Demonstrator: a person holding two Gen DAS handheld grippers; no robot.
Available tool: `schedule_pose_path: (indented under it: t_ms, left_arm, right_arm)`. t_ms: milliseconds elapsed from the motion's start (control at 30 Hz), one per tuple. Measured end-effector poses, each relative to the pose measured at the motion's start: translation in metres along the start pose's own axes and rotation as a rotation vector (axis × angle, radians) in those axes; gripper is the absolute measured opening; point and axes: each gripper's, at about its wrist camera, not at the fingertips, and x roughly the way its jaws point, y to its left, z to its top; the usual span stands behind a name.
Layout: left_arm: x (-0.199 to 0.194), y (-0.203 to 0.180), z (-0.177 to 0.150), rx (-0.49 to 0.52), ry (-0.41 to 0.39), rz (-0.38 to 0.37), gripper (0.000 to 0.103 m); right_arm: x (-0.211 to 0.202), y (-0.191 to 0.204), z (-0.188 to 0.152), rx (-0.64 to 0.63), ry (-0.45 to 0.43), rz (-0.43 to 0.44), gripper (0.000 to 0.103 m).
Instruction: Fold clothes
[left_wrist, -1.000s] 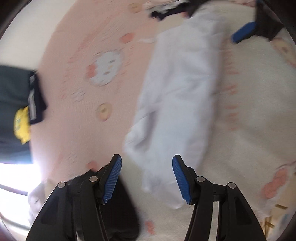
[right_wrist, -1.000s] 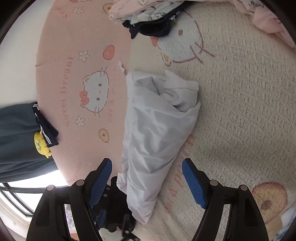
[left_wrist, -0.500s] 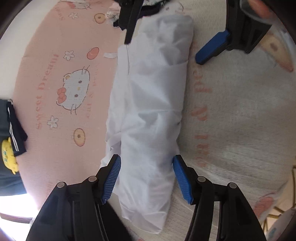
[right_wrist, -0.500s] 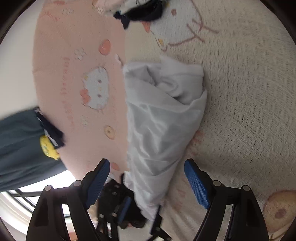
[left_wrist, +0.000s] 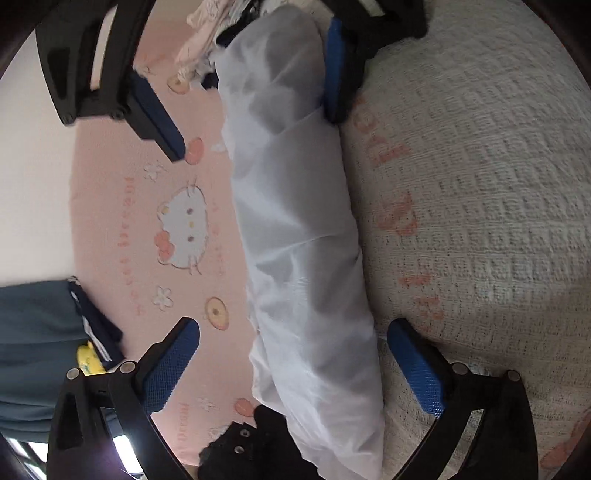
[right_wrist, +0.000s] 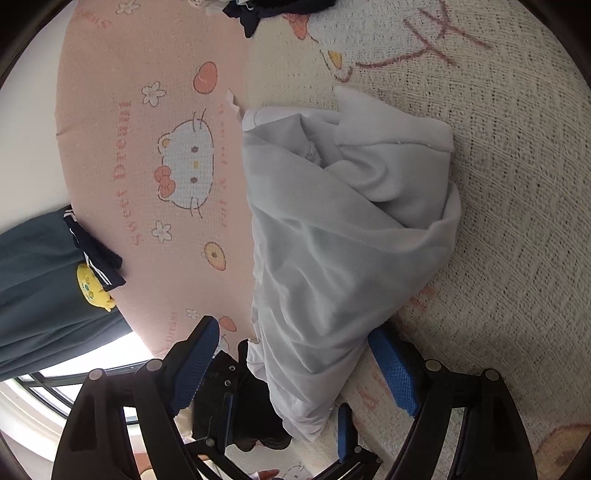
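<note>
White garment (left_wrist: 303, 258) lies between both grippers' spread fingers (left_wrist: 170, 365) — left opening — its near end cut off below.

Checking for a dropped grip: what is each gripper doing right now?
Left gripper: jaws opening, white garment between them, pads clear of it.
Right gripper: open, astride the garment's other end, holding nothing.

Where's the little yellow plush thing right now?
The yellow plush sits at the left of the right wrist view, on the dark teal fabric beside the pink blanket's edge, well left of the white garment.
</note>
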Motion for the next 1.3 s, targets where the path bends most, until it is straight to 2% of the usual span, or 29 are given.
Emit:
schedule_pose_path:
  t_ms: [133,267,367,467,533,567,633,667,733,867,967,1033,1300]
  left_arm:
    - [-0.005,0.001,-0.006,-0.032,-0.045,-0.007,0.103]
    - [-0.012,-0.002,-0.007,-0.071,-0.040,0.027,0.103]
    - [-0.022,-0.004,-0.008,-0.051,-0.058,0.047,0.103]
    - [-0.041,-0.006,-0.010,-0.007,-0.110,0.060,0.103]
    - [-0.057,-0.008,-0.011,0.008,-0.157,0.024,0.103]
    - [-0.063,-0.009,-0.011,0.009,-0.166,-0.004,0.103]
    - [-0.065,-0.012,-0.011,-0.004,-0.162,-0.007,0.103]
    - [-0.066,-0.014,-0.011,-0.011,-0.159,-0.007,0.103]
    - [-0.065,-0.015,-0.010,-0.040,-0.148,-0.010,0.103]
    - [-0.064,-0.002,-0.008,-0.159,-0.132,-0.113,0.103]
    - [-0.064,0.006,-0.003,-0.211,-0.131,-0.166,0.103]
    - [-0.064,0.006,0.002,-0.208,-0.130,-0.151,0.103]
    - [-0.065,0.004,0.020,-0.264,-0.159,-0.105,0.103]
  right_arm:
    - [0.002,0.000,0.000,-0.005,0.001,-0.010,0.083]
    - [0.004,0.000,0.001,0.004,0.001,-0.006,0.083]
    - [0.005,0.001,0.001,0.001,-0.003,-0.011,0.083]
    - [0.005,0.002,-0.001,-0.010,-0.010,-0.016,0.083]
    - [0.005,0.005,-0.002,-0.023,-0.009,-0.023,0.083]
    - [0.005,0.006,-0.002,-0.032,-0.004,-0.022,0.083]
    - [0.004,0.009,-0.003,-0.053,-0.002,-0.020,0.083]
    - [0.004,0.010,-0.003,-0.067,-0.005,-0.028,0.081]
    - [0.004,0.015,-0.002,-0.102,-0.004,-0.053,0.069]
    - [0.000,0.019,-0.002,-0.132,-0.015,-0.044,0.054]
    - [-0.002,0.018,-0.002,-0.118,-0.020,0.018,0.052]
    - [-0.004,0.018,0.000,-0.112,-0.019,0.061,0.052]
    - [-0.006,0.021,0.000,-0.119,-0.018,0.087,0.052]
